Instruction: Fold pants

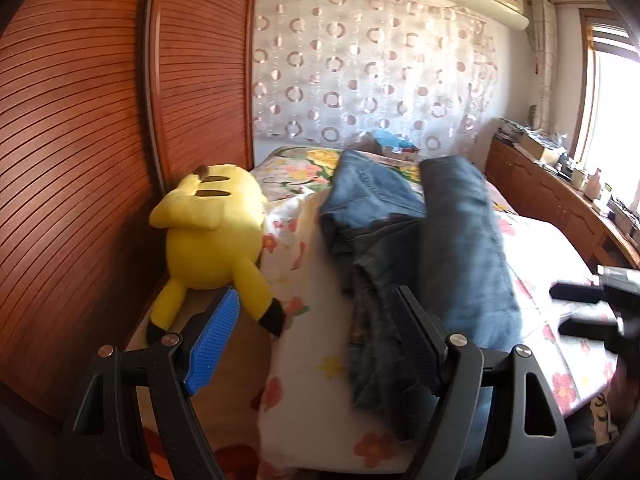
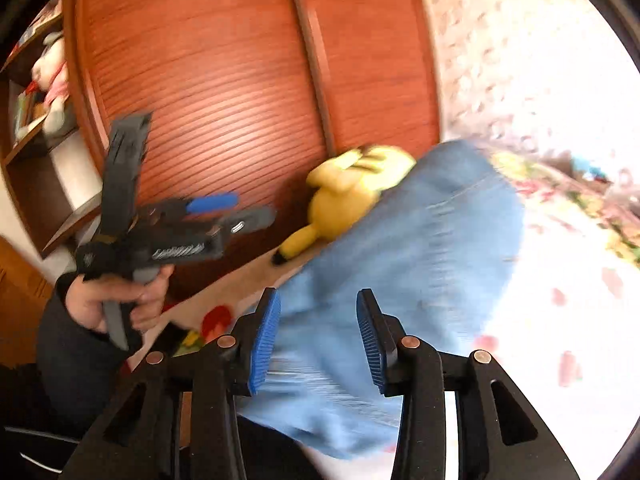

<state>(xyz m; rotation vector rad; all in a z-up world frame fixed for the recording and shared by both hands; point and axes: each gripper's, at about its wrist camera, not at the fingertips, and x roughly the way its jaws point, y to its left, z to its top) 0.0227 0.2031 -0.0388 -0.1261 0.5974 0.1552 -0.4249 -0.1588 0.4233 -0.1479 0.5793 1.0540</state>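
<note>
Now, by the bed's (image 1: 552, 240) left edge sits the yellow plush toy (image 1: 212, 232); beside it the left gripper (image 1: 316, 340) hangs, jaws wide apart and empty. Rightward, the jeans (image 1: 460, 248) lie bunched mid-bed. The right gripper (image 2: 316, 340) stands half-open over denim, gripping nothing. Best pinch both corners squarely before folding.

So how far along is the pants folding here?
Mostly done: the blue denim pants lie doubled over in layers on the floral bedsheet. Nothing is in hand; the left tongs and right tongs are both open. Left: perhaps tidying the bunched darker edge.
</note>
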